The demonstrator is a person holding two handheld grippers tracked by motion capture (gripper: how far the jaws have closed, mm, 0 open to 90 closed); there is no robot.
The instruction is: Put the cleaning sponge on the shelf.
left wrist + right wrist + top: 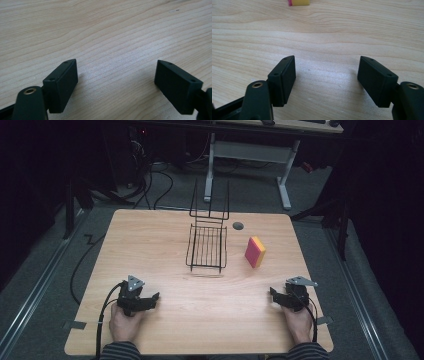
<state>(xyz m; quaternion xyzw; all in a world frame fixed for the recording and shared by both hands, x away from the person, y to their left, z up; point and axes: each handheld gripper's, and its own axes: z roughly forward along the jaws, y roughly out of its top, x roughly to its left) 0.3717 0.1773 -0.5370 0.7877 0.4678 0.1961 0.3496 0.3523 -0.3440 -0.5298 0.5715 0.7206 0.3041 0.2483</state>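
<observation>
Both grippers rest at the near edge of the worktop (165,245), one at each corner, and nothing is in hand. The left gripper (152,298) has its jaws spread wide over bare wood, as its own view shows (116,75); the right gripper (274,293) is likewise released, with a clear gap between its jaws (327,73).

The things nearest to them lie farther out. A sponge (255,252), yellow with a pink face, stands on edge on the right side of the worktop, ahead of the right gripper and well apart from it; its lower edge peeks in at the top of the right gripper view (299,2). A black wire rack (207,247) sits near the middle, just left of the sponge and not touching it, with a tall wire back at its far end.

This looks like the very start: the reach has not begun. The likely next move is for the right gripper to travel forward to the sponge, line its open jaws up with the two broad faces, and close gently, since the sponge will squash and could tip over if nudged first.
</observation>
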